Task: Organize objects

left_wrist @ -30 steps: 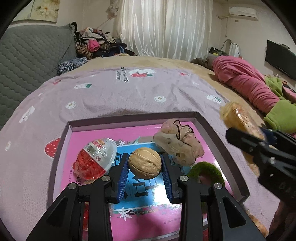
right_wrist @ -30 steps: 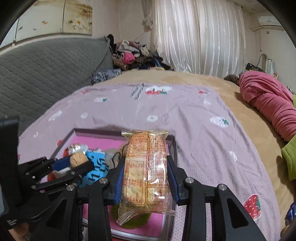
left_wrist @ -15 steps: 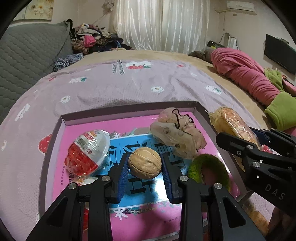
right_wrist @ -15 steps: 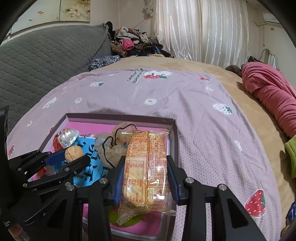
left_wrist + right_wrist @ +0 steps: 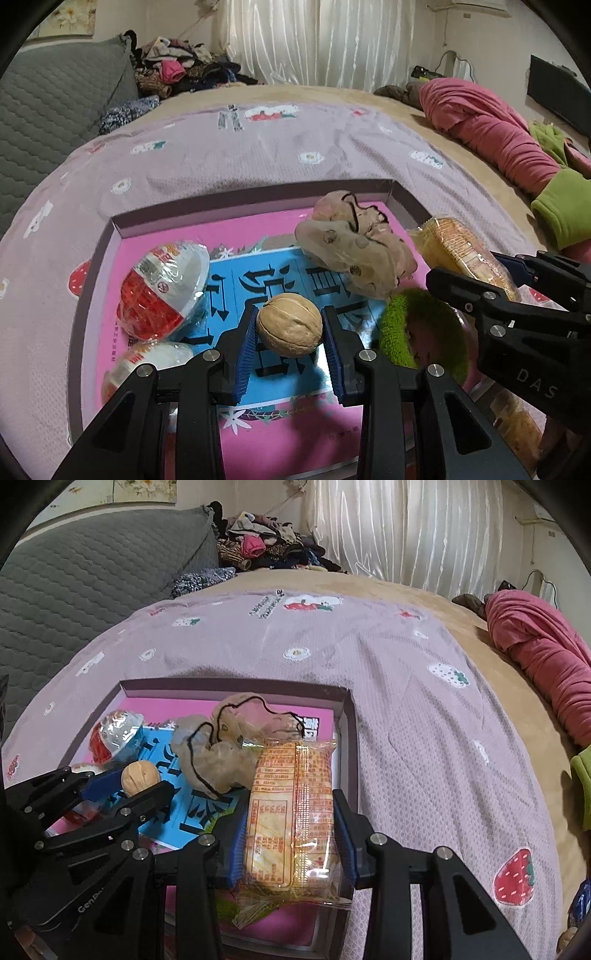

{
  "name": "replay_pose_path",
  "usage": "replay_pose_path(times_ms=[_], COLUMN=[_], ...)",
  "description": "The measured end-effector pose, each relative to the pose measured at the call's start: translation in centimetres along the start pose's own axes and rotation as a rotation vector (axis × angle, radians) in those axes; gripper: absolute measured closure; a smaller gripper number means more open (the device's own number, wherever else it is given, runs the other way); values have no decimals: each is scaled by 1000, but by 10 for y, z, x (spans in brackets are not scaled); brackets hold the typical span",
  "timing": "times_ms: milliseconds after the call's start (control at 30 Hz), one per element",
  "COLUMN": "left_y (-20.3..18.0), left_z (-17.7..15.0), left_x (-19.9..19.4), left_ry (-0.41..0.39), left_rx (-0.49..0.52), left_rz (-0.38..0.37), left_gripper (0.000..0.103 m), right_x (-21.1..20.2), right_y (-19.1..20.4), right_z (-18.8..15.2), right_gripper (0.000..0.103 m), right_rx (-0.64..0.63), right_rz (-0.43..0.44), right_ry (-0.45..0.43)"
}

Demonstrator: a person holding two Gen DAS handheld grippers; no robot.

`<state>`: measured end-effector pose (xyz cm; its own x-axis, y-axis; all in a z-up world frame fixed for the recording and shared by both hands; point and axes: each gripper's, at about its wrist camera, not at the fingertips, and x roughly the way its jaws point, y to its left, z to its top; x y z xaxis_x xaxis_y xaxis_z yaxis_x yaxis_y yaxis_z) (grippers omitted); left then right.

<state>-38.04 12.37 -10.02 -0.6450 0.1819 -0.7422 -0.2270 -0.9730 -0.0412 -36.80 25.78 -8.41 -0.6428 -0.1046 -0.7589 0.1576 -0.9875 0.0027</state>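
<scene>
Lilac bedspread [image 5: 258,155] under the shallow box [image 5: 255,194]: my left claw [image 5: 290,330] clamped on a walnut [image 5: 289,324] over its middle, right claw [image 5: 290,834] gripping a cracker packet [image 5: 291,812] above its right edge; several items already inside, these two unplaced.

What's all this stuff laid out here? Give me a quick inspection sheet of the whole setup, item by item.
Surface: lilac strawberry-print bedspread on a bed.
Job's things: shallow box with pink lining holds toy egg capsule, beige drawstring pouch, green scrunchie.
Clutter: clothes pile, pink garment.
Grippers: left gripper fingers clamp a walnut; right gripper fingers clamp a cracker packet, both over the box.
Cables: nothing seen.
Surroundings: grey headboard, white curtains.
</scene>
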Motion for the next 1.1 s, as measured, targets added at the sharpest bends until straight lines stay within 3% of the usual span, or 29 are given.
replay_pose_path(times_ms=[600, 767, 1100], left_y=[-4, -1, -2], left_z=[-4, -5, -5], left_x=[12, 12, 12], left_ry=[56, 60, 72], left_rx=[8, -3, 6], left_rz=[-10, -6, 2], left_gripper=[67, 52, 43], right_x=[18, 18, 18], right_y=[2, 3, 6], right_z=[-5, -6, -7], right_gripper=[62, 61, 57], right_rx=[-8, -13, -23], right_rz=[-11, -12, -19], right_ry=[83, 88, 100])
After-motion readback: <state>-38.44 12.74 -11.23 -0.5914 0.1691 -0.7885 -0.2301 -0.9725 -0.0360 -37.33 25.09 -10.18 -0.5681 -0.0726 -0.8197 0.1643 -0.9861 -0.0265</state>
